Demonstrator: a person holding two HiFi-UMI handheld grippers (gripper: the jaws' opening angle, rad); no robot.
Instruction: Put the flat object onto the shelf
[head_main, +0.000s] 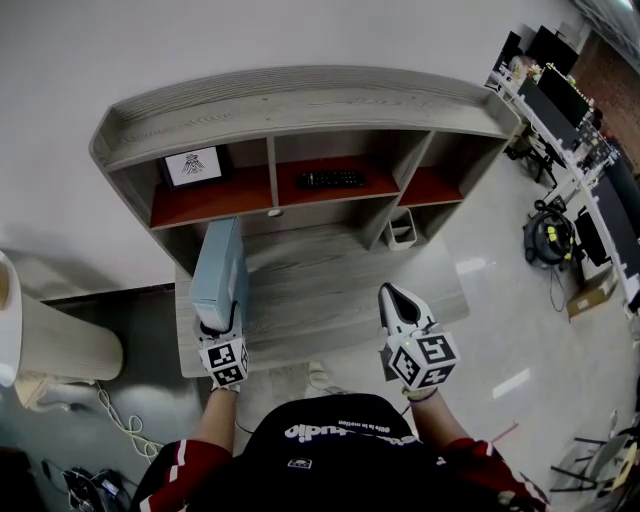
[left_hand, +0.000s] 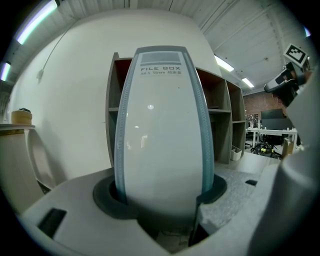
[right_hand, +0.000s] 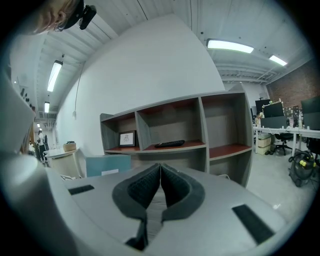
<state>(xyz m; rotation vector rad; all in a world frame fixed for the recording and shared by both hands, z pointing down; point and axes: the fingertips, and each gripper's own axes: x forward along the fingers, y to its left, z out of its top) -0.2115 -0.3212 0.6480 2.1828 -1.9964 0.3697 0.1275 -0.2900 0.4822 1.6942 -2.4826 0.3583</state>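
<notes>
My left gripper is shut on a pale blue file box, held on edge over the left part of the desk surface below the shelf unit. In the left gripper view the file box fills the middle, its spine toward the camera, pinched between both pads. My right gripper hovers over the desk's right side with its jaws closed and nothing between them. In the right gripper view the right gripper points at the shelf unit, and the file box shows at the left.
The red-floored shelf row holds a framed picture in the left bay and a black remote in the middle bay. A small white bin stands at the desk's right rear. A round beige stand sits left of the desk.
</notes>
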